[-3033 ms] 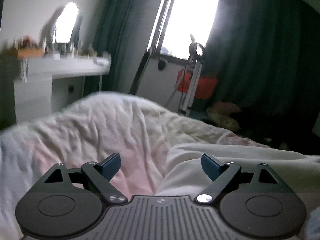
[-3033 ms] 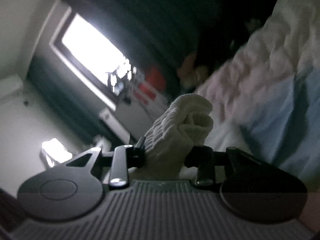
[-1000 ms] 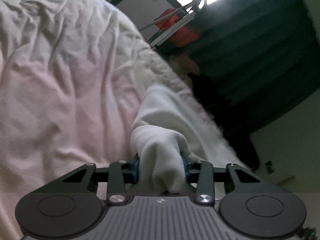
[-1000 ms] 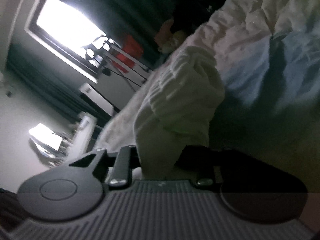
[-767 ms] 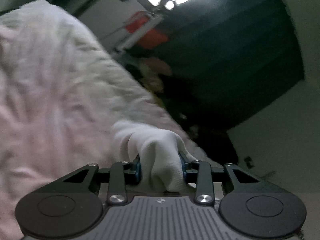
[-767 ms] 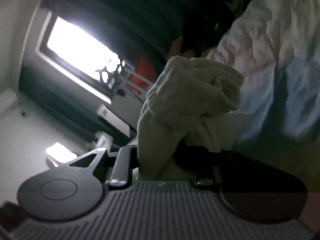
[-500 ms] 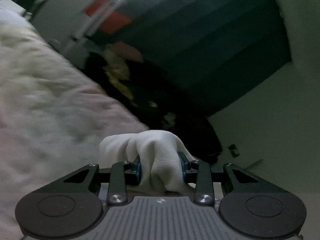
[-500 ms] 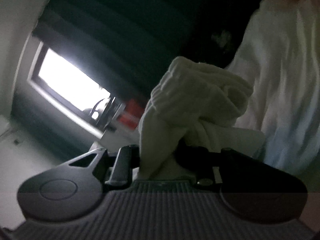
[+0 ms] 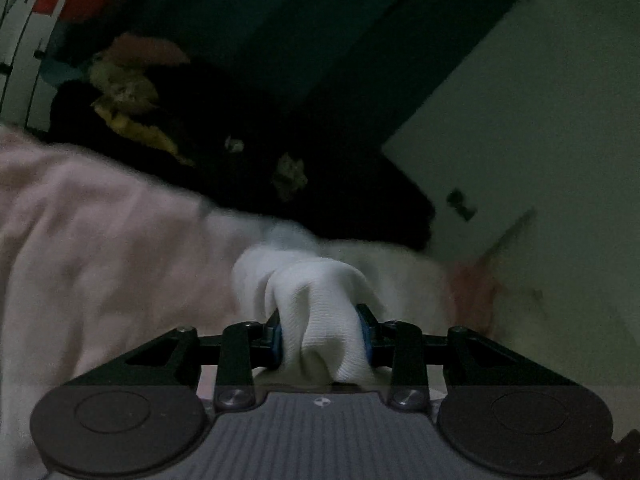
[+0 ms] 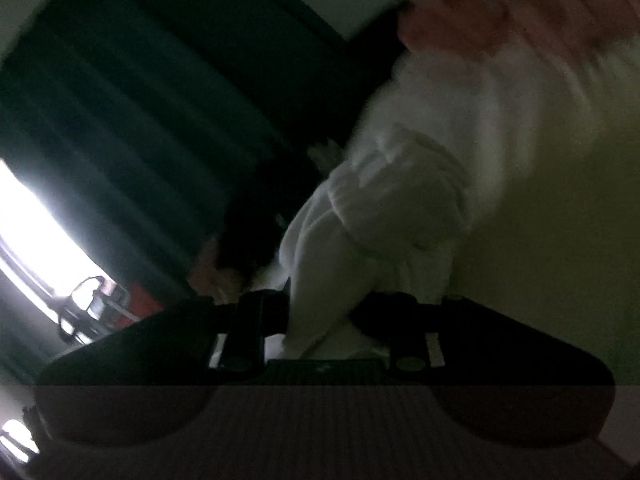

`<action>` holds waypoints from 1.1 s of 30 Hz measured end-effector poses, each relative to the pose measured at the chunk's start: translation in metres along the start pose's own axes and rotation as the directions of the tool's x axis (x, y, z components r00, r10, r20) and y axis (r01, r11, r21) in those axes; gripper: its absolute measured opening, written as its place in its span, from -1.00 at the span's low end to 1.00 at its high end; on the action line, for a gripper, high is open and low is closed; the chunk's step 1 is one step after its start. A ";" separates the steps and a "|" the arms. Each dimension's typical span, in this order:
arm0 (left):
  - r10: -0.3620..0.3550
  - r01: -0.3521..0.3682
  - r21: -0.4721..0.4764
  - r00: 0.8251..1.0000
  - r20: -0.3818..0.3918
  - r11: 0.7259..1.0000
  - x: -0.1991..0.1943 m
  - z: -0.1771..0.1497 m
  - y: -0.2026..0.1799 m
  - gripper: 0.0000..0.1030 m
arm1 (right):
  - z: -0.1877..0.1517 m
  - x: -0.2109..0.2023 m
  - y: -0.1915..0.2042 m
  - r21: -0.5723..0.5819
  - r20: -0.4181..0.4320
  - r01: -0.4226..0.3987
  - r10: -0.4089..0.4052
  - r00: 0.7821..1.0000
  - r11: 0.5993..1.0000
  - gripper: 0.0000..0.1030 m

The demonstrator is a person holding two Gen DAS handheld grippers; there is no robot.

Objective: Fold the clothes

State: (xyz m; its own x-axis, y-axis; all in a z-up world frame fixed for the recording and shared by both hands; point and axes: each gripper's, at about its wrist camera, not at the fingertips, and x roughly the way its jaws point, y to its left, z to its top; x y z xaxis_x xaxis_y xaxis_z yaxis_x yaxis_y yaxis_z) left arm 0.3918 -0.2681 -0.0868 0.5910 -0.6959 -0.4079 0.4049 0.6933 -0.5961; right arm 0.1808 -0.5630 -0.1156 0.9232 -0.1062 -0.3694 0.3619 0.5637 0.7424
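A white knitted garment (image 9: 316,300) is bunched between the blue pads of my left gripper (image 9: 322,338), which is shut on it just above the pale pink bedding (image 9: 104,248). My right gripper (image 10: 320,316) is shut on another bunch of the same white garment (image 10: 384,216); its fingers are in deep shadow. The right wrist view is rolled sideways and blurred. The rest of the garment trails out of sight below both grippers.
Dark green curtains (image 9: 300,40) and a pale wall (image 9: 540,140) stand behind the bed. A dark heap with yellowish items (image 9: 124,92) lies beyond the bed edge. A bright window (image 10: 36,224) and a red object (image 10: 140,304) are at the left.
Both grippers have kept hold of the garment and swung to the right. The window left the left wrist view; the wall and curtain came in. The right wrist view rolled further.
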 end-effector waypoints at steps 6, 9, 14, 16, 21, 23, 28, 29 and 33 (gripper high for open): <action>0.063 -0.057 0.061 0.994 -0.094 0.997 -0.011 -0.052 0.041 -0.18 | -0.056 -0.013 -0.038 0.058 -0.089 0.067 -0.062 0.994 0.996 -0.25; 0.081 -0.072 0.080 0.991 -0.109 0.994 -0.019 -0.049 0.035 -0.09 | -0.059 -0.025 -0.041 0.074 -0.146 0.102 -0.090 0.985 0.992 -0.21; 0.203 -0.164 0.254 0.970 -0.135 0.953 -0.044 -0.040 -0.011 -0.03 | -0.046 -0.071 -0.018 -0.006 -0.196 0.179 -0.177 0.965 0.984 -0.21; 0.206 -0.164 0.289 0.971 -0.123 0.943 -0.063 -0.037 -0.030 0.05 | -0.040 -0.094 -0.006 -0.065 -0.193 0.187 -0.196 0.961 0.980 -0.21; 0.187 -0.155 0.368 0.981 -0.053 0.917 -0.128 -0.032 -0.088 0.25 | -0.030 -0.158 0.039 -0.181 -0.135 0.153 -0.178 0.975 0.971 -0.21; 0.176 -0.155 0.384 0.984 -0.019 0.910 -0.155 -0.031 -0.110 0.48 | -0.025 -0.181 0.055 -0.238 -0.107 0.150 -0.179 0.978 0.960 -0.21; 0.177 -0.175 0.430 0.984 0.035 0.886 -0.219 -0.040 -0.157 0.96 | -0.027 -0.234 0.103 -0.371 -0.043 0.085 -0.108 0.993 0.925 0.11; 0.176 -0.180 0.440 0.983 0.049 0.880 -0.232 -0.043 -0.165 0.99 | -0.029 -0.244 0.110 -0.384 -0.023 0.073 -0.089 0.996 0.920 0.35; 0.158 -0.187 0.471 0.982 0.101 0.862 -0.281 -0.057 -0.187 0.99 | -0.041 -0.286 0.136 -0.430 0.045 0.036 -0.018 0.999 0.902 0.90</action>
State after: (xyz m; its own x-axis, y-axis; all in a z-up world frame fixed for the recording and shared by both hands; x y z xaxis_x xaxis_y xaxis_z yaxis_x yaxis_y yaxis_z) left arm 0.1104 -0.2128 0.1001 0.7152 -0.5549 -0.4249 0.5671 0.8161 -0.1112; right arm -0.0397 -0.4224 0.0682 0.9213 -0.1528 -0.3574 0.3037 0.8570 0.4164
